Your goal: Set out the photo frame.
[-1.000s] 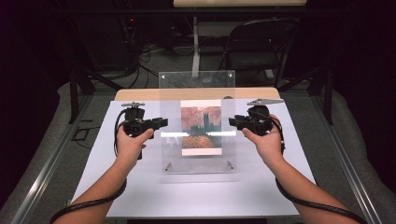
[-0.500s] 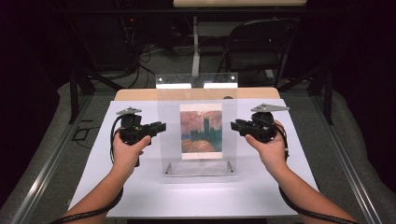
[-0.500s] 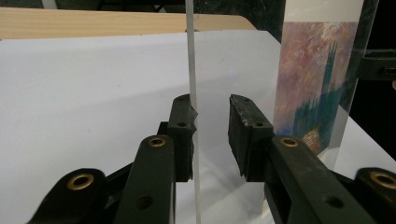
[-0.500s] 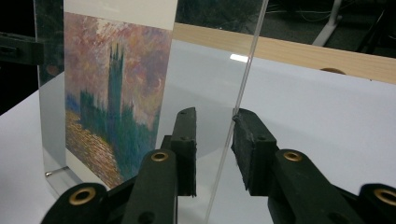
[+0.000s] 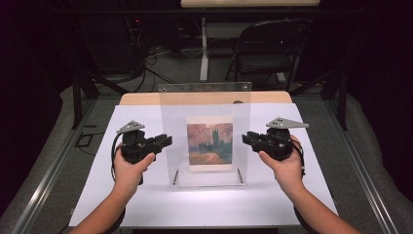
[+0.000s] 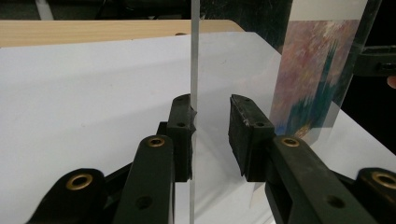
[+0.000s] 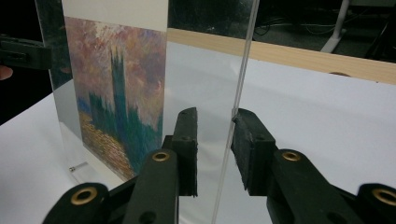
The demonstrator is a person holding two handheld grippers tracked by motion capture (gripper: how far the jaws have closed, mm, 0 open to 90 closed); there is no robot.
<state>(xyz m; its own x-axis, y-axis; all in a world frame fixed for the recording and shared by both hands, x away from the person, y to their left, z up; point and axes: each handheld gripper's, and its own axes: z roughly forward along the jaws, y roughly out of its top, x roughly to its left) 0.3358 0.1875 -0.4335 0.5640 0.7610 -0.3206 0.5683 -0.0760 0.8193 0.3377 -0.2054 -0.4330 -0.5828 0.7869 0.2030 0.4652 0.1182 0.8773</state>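
A clear acrylic panel [image 5: 171,117] stands upright on the white sheet, with a painting print [image 5: 209,144] of towers under a red sky on it. My left gripper [image 5: 168,141] clamps its left edge and my right gripper [image 5: 246,138] its right edge. In the left gripper view [image 6: 210,116] the panel edge [image 6: 192,56] lies against one pad and the pane slants across to the other; the print [image 6: 313,79] shows beyond. In the right gripper view [image 7: 212,126] the edge [image 7: 243,70] sits between jaws that have just been closing, with the print [image 7: 116,84] to the left.
A white sheet [image 5: 146,204] covers the wooden table [image 5: 146,99]. Two metal pins [image 5: 176,176] stick out of the panel's lower corners. A black chair [image 5: 272,44] and a desk leg [image 5: 204,48] stand beyond the table, with cables on the floor.
The panel has swung from leaning back, print facing up, to standing upright. Both hands have come a little nearer the table's front edge with it.
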